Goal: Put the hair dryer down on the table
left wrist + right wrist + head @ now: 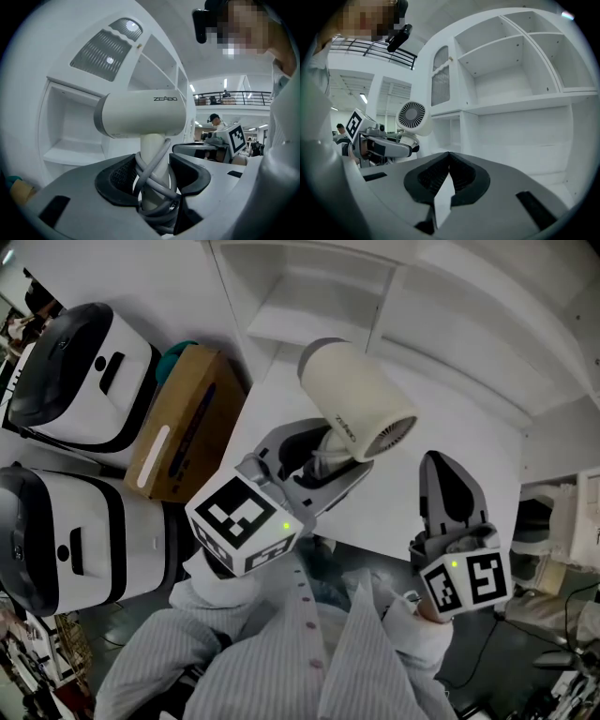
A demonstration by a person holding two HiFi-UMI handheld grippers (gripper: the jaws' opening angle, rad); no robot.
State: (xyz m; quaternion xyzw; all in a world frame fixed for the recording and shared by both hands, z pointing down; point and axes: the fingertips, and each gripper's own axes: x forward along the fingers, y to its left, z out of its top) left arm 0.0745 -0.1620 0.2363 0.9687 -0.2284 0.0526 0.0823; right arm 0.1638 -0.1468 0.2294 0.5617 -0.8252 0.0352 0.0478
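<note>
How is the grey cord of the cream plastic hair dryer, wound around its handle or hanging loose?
Wound. The grey cord crosses in loops around the handle of the cream plastic hair dryer, between the jaws of the left gripper.

table point(459, 442) top lies bare and open. shelf unit point(319, 296) walls off the back, cardboard box point(183, 423) crowds the left edge.

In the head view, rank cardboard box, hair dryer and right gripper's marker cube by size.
1. Cardboard box and hair dryer: about alike, dryer nearer the camera.
2. Marker cube on the right gripper.
</note>
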